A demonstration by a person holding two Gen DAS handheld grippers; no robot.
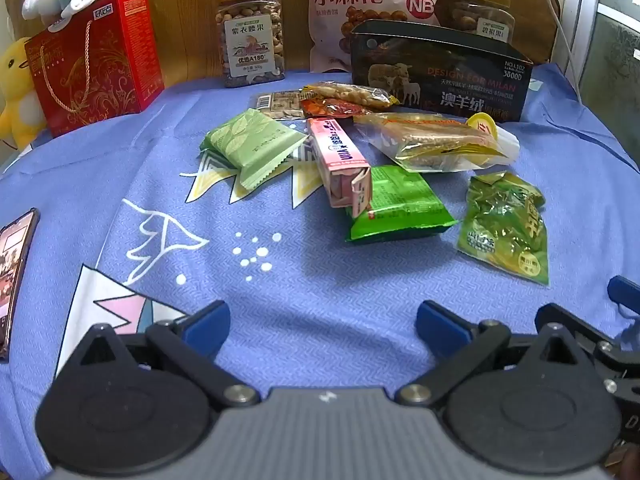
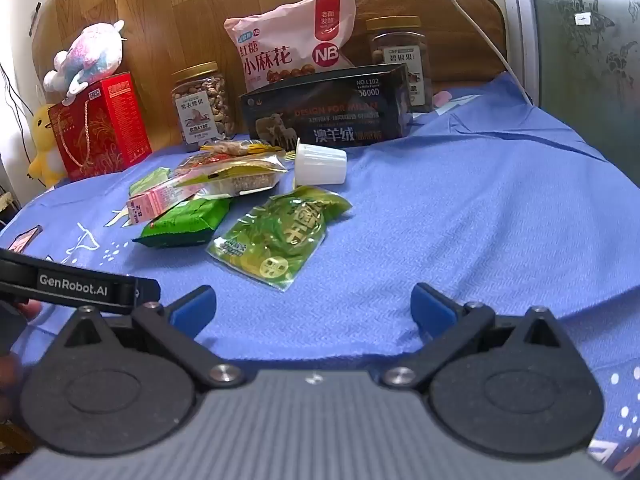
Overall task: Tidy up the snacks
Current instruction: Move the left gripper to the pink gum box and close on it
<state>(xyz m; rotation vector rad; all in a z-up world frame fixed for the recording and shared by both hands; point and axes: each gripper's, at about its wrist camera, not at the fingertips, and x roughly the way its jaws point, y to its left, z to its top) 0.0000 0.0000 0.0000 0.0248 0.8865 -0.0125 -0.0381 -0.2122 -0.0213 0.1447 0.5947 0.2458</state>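
Loose snacks lie in a heap on the blue cloth: a pale green wafer pack point(image 1: 252, 148), a pink carton point(image 1: 342, 160), a bright green pack point(image 1: 396, 204), a crinkled green-yellow pouch point(image 1: 506, 226) point(image 2: 280, 236), a clear-wrapped cake bar point(image 1: 432, 140) and a white jelly cup point(image 2: 320, 164). Behind them stands an open black box point(image 1: 440, 72) point(image 2: 328, 110). My left gripper point(image 1: 322, 326) hovers open in front of the heap, nothing between its blue pads. My right gripper point(image 2: 314, 308) is open too, just short of the green-yellow pouch. The left gripper's body point(image 2: 76, 282) shows at the right wrist view's left edge.
Along the back stand a red gift box point(image 1: 96, 60) with plush toys, two nut jars point(image 1: 250, 36) point(image 2: 400, 56) and a large pink snack bag point(image 1: 372, 4). A phone point(image 1: 16, 276) lies at the left edge. A white cable point(image 2: 480, 36) hangs at the back right. Bare cloth point(image 2: 480, 220) spreads right.
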